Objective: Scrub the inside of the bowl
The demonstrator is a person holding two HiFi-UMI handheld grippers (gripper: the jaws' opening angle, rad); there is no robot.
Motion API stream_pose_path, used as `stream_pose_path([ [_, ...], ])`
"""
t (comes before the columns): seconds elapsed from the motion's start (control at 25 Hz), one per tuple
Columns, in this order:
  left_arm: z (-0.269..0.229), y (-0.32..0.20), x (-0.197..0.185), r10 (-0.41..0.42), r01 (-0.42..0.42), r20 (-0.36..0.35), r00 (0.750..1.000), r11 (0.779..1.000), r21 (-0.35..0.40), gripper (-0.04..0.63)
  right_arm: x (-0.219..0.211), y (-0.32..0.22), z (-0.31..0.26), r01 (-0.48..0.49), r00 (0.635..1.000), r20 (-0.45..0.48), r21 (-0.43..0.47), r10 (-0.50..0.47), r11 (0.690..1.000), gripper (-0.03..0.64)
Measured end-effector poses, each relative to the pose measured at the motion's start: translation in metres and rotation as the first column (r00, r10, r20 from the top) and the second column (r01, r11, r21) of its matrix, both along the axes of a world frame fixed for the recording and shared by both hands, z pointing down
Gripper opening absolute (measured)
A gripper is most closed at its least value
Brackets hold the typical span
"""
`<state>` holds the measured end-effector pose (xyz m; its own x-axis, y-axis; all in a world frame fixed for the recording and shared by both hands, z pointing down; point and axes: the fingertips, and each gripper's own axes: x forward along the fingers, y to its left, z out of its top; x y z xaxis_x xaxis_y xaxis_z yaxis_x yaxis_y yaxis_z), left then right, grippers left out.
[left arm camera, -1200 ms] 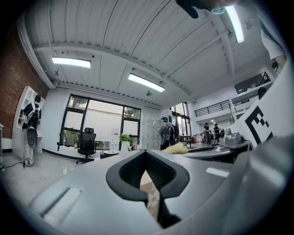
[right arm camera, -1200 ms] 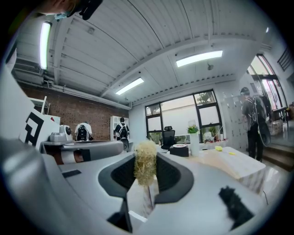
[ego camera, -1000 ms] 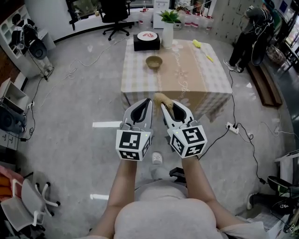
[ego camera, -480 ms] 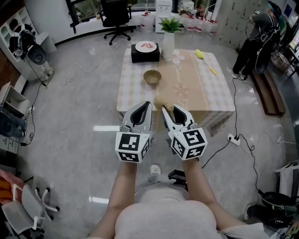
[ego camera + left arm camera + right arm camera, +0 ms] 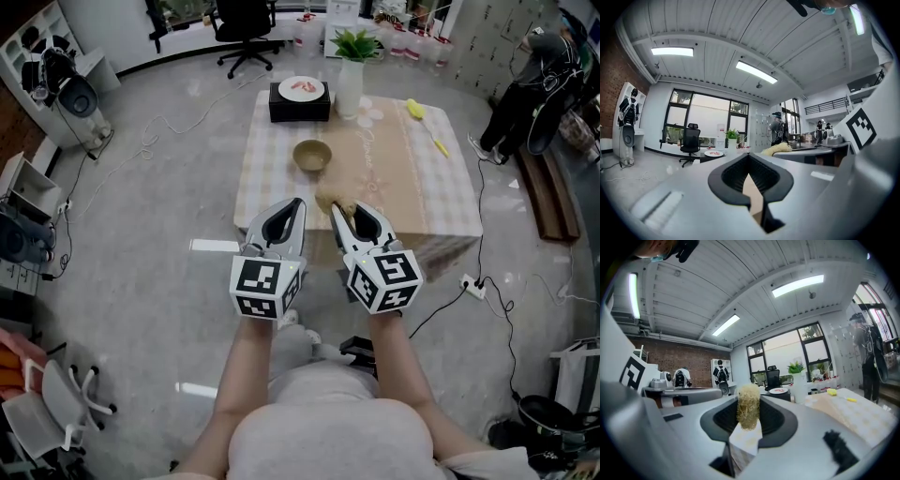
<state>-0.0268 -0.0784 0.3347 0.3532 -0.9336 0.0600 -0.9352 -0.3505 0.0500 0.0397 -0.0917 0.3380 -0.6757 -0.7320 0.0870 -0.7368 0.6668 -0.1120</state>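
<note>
Left gripper (image 5: pixel 296 204) closed, empty; right gripper (image 5: pixel 337 211) clamps one fibrous scrubber (image 5: pixel 748 406).
One bowl (image 5: pixel 312 155), one vase (image 5: pixel 349 89) stand on one table (image 5: pixel 441 202).

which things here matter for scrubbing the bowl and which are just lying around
Job:
tan round bowl
straw-coloured fibre scrubber

Lying about:
white plate on black box
white vase with green plant
yellow long-handled brush
</note>
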Motion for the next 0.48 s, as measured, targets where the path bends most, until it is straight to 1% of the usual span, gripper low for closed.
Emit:
stream_pose_path([
  [0.16,0.012,-0.017,-0.002,0.013,-0.013,-0.019,1.000,0.999,-0.030,0.011,0.001,-0.016,0.006,-0.003,1.000,0.004,-0.013,0.003,1.000,0.100],
  [0.2,0.014,-0.022,-0.002,0.016,-0.016,-0.020,1.000,0.999,-0.033,0.027,0.001,-0.020,0.008,-0.004,1.000,0.006,-0.017,0.004,1.000,0.100],
  [0.24,0.016,-0.028,-0.003,0.019,-0.020,-0.020,1.000,0.999,-0.035,0.061,0.001,-0.026,0.009,-0.005,1.000,0.009,-0.021,0.005,1.000,0.100],
  [0.36,0.022,-0.046,-0.006,0.038,-0.039,-0.018,0.999,0.998,-0.045,0.093,-0.001,-0.042,0.014,-0.003,1.000,0.011,-0.026,0.003,1.000,0.098],
  [0.48,0.032,-0.065,-0.007,0.071,-0.072,-0.006,0.997,0.996,-0.060,0.152,-0.006,-0.062,0.018,0.002,1.000,0.005,-0.027,-0.002,1.000,0.100],
])
